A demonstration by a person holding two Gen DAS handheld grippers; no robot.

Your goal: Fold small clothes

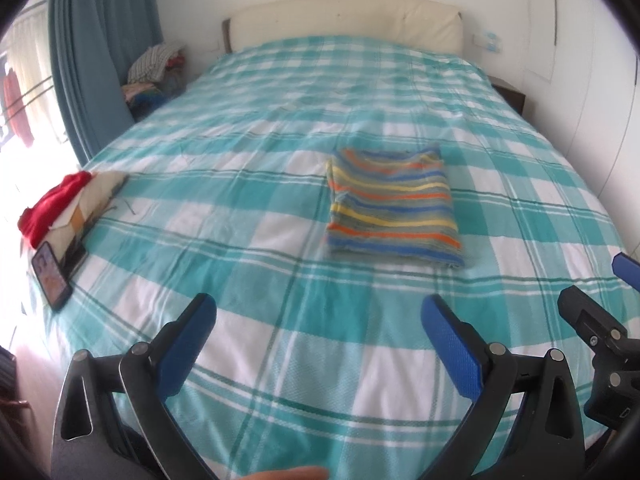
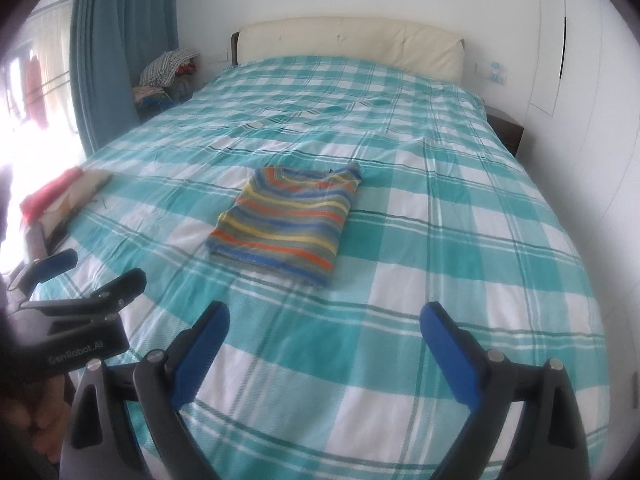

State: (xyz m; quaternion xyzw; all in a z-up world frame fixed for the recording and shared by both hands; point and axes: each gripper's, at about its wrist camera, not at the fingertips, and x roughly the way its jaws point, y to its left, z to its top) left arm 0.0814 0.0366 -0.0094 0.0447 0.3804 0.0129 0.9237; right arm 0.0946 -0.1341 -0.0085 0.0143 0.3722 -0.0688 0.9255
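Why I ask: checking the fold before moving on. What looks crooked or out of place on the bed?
Little stands out. The striped top lies folded flat on the bedspread, slightly askew to the checks. Both grippers, left and right, are open and clear of it.

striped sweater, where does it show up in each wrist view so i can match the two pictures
Left wrist view: the folded striped sweater lies right of centre on the checked bedspread, beyond the open left gripper.
Right wrist view: the striped sweater lies left of centre, beyond the open right gripper.
Shared landmark: the cream headboard at the far end of the bed in both views.
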